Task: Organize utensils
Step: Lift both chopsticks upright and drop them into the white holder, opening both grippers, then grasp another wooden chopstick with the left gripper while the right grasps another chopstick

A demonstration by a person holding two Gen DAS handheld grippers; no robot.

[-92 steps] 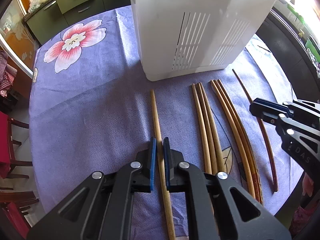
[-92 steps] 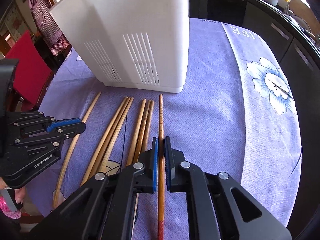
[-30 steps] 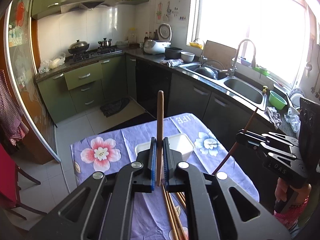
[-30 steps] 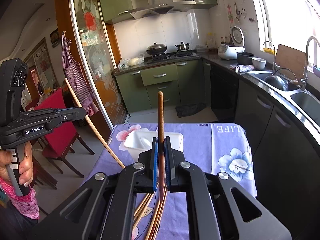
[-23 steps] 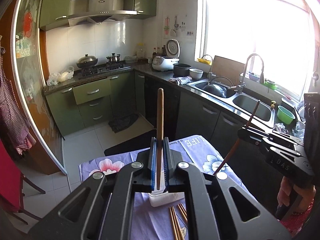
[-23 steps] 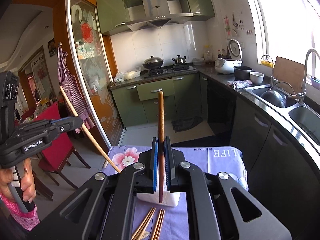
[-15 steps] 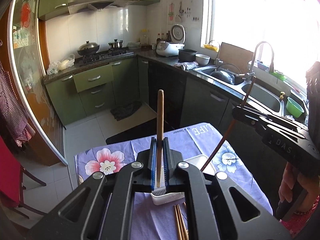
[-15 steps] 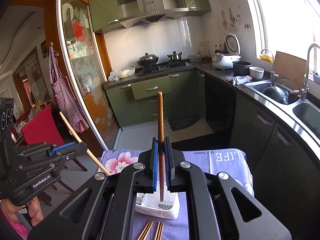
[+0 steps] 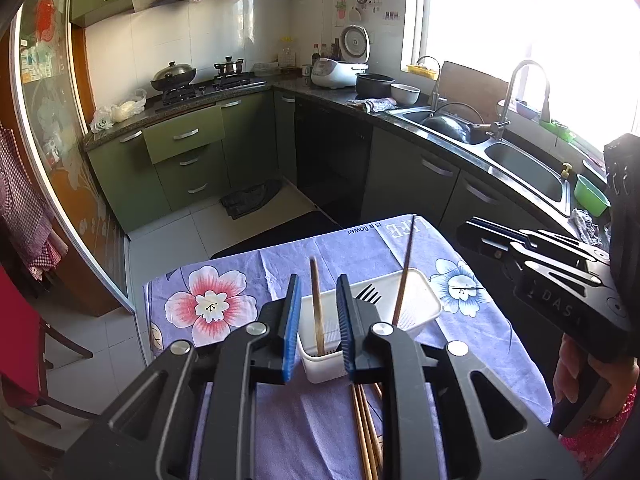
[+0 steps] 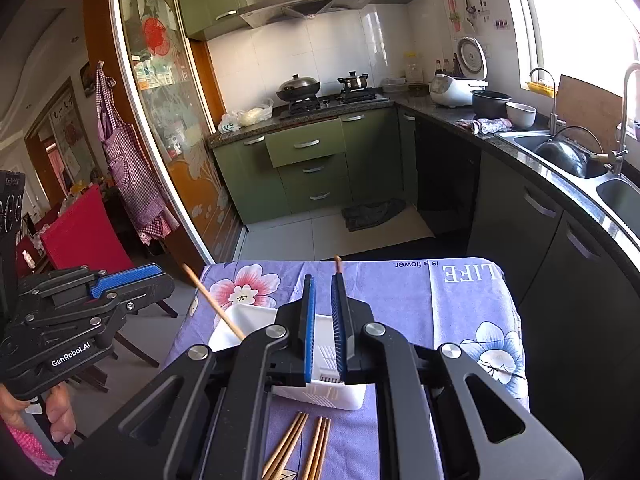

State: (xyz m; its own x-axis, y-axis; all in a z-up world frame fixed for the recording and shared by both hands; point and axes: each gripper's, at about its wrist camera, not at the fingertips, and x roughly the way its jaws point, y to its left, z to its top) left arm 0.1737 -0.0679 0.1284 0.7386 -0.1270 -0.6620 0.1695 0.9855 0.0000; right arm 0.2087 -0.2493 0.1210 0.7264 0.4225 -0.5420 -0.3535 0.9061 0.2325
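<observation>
Both the left gripper (image 9: 316, 334) and right gripper (image 10: 321, 330) hover jaws apart, empty, above the white holder (image 9: 424, 300). Two chopsticks (image 9: 317, 312) stand inside it; more chopsticks (image 10: 298, 446) lie just before the holder. Best lift straight clear before reaching down.

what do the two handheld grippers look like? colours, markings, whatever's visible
Both are matte black angular frames with triangular cutouts, silver screw heads and ribbed blue pads on the fingers. The left gripper has white "GenRobot.AI" lettering on its side; the right gripper shows raised "DAS". No cables visible. The person's hand under the right one is bare, above pink patterned fabric.
</observation>
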